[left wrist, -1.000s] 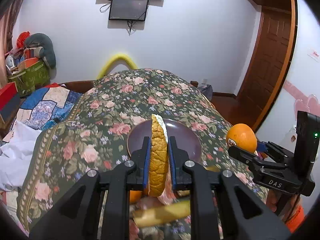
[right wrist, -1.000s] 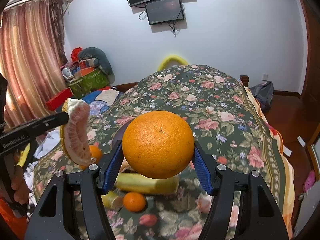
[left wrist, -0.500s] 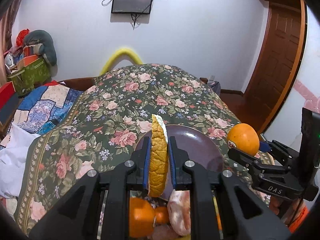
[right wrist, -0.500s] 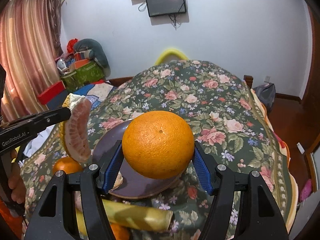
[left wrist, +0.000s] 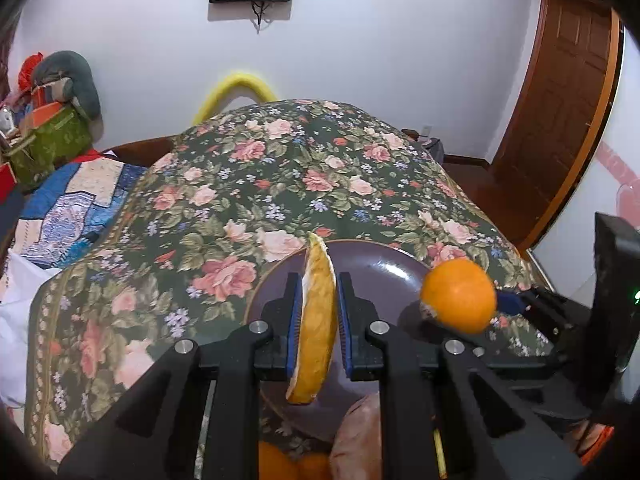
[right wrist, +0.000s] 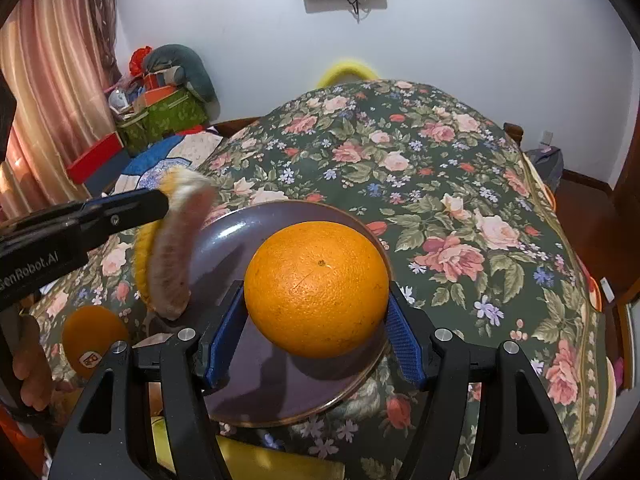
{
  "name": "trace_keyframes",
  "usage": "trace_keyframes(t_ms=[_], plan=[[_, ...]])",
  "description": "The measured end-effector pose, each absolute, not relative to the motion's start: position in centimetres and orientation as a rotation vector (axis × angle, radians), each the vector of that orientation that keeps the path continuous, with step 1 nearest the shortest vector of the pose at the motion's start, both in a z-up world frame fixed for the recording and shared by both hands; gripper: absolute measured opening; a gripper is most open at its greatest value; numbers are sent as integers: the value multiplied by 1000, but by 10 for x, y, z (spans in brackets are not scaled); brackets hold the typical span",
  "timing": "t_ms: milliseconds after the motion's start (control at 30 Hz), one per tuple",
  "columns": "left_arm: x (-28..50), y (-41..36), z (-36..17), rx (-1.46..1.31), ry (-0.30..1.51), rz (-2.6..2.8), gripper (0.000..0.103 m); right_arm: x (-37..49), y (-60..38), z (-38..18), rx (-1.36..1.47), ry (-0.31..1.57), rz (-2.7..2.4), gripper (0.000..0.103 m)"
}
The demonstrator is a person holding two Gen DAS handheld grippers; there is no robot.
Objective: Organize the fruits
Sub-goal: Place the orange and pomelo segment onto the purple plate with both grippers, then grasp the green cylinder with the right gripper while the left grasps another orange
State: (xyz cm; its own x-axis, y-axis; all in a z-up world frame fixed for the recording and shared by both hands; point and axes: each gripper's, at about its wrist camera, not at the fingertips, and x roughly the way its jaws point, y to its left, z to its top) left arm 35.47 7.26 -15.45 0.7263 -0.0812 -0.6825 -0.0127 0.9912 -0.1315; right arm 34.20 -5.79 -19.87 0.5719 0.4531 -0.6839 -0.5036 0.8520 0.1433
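Both wrist views look closely down at one plate.

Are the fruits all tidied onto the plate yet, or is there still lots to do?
Not yet. Nothing visibly rests on the purple plate. In hand: the left gripper grips a pomelo wedge and the right gripper grips an orange, both over the plate. Left to do: set those down, then fetch the other orange lying on the cloth beside it.

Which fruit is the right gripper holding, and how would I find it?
Find the floral bedspread, then the dark purple plate lying on it. Above the plate, the right gripper clamps a big round orange between blue pads. Unlike the curved pomelo wedge the left gripper holds, it's whole and unpeeled.
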Motion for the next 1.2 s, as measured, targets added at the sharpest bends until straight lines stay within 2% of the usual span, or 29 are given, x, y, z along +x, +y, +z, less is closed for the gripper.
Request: trace_keyframes(t_ms=[367,467,500,567,600,667,833,1000,1067,1200], plan=[[357,68,-158,-157,787,-76,17,357,-49,-216,-86,884,580,65],[353,70,-158,-159,785,-75,28,356,-48,-218,-90,891,591,65],[351,71,-157,-161,783,-73,35,354,-48,-216,-88,878,591,67],[347,72,-155,-164,773,-68,36,351,-51,-208,-81,841,589,75],[345,72,-154,-164,772,-67,36,349,-52,-204,-78,822,587,76],[341,73,-151,-167,769,-66,37,346,-56,-196,-81,801,578,77],[324,75,-141,-159,748,-51,49,334,-68,-181,-62,772,565,77],[303,79,-133,-153,739,-44,58,311,-76,-166,-63,742,557,77],[292,81,-132,-158,741,-44,58,302,-77,-162,-68,732,552,82],[277,87,-131,-174,748,-35,61,284,-77,-158,-71,721,548,86]])
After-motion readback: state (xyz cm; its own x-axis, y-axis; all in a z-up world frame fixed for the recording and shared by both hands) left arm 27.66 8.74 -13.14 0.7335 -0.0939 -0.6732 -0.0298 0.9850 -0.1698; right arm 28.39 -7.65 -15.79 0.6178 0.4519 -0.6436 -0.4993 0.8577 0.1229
